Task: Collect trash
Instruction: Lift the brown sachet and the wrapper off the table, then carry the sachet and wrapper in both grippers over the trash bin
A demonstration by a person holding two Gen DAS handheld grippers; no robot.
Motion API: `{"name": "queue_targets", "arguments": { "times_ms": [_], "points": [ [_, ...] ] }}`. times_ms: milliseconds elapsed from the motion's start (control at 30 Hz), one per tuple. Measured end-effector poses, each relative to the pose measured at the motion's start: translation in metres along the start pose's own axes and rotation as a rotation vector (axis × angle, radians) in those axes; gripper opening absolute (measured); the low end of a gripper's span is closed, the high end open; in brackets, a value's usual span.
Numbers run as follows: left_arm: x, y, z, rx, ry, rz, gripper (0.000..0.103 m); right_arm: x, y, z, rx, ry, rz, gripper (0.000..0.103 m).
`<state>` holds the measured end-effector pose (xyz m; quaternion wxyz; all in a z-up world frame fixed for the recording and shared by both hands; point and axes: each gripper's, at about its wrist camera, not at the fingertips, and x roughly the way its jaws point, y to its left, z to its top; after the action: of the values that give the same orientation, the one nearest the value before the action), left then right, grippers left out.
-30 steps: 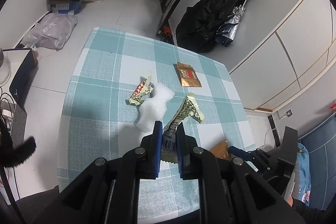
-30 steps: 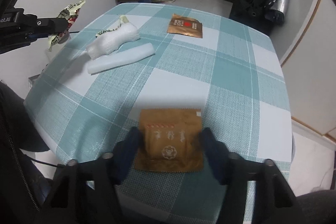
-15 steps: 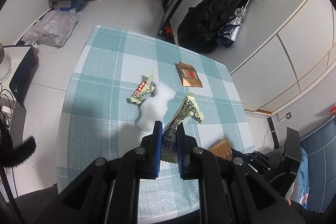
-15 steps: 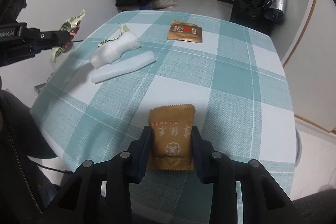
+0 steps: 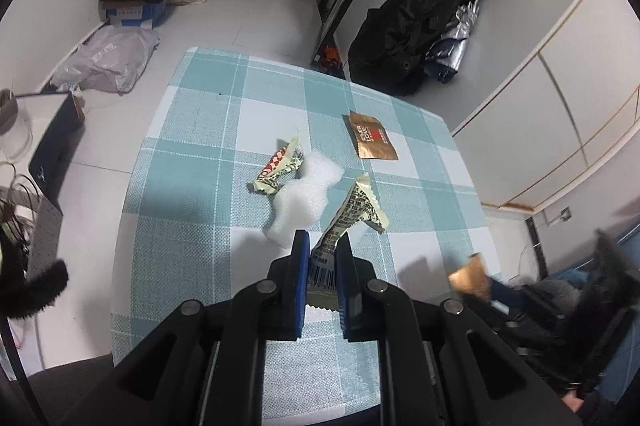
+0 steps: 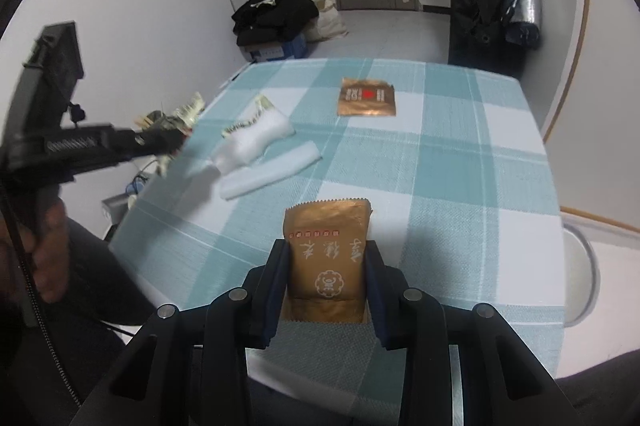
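Inspector: Status of your left gripper [image 5: 322, 250], please.

Technician: Your left gripper has its jaws nearly together, clamped on a crumpled cream printed wrapper with a barcode [image 5: 352, 214], held clear above the teal-and-white checked tablecloth [image 5: 192, 218].

Inspector: And your right gripper [image 6: 326, 258]?

Technician: Your right gripper has its jaws part-way apart, pressed against both sides of a flat bronze foil sachet with a flower emblem [image 6: 327, 246]. The sachet stands upright between the pads, above the near edge of the tablecloth.

Inspector: Items on the cloth?

Technician: You have a white foam packing sheet [image 5: 304, 196] near the middle, with a second crumpled cream-and-red wrapper [image 5: 280, 166] touching its left side in the left wrist view. A square copper foil packet with a red mark [image 5: 372, 142] lies flat farther back, apart from both.
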<state>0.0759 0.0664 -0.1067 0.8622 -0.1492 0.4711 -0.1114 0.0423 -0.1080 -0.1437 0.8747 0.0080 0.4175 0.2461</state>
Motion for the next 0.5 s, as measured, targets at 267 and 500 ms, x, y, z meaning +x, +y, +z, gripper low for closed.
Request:
{"name": "queue_targets", "arguments": {
  "times_ms": [267,500],
  "points": [
    [-0.007,-0.046,0.011,0.077,-0.012,0.008,0.009,-0.065,-0.007,0.02,0.013,-0.111,0.046,0.035],
    [-0.009,-0.113,0.027,0.178,-0.026,-0.027,0.009,-0.133,-0.048,0.038,0.069,-0.229,0.028,0.035]
  ]
}}
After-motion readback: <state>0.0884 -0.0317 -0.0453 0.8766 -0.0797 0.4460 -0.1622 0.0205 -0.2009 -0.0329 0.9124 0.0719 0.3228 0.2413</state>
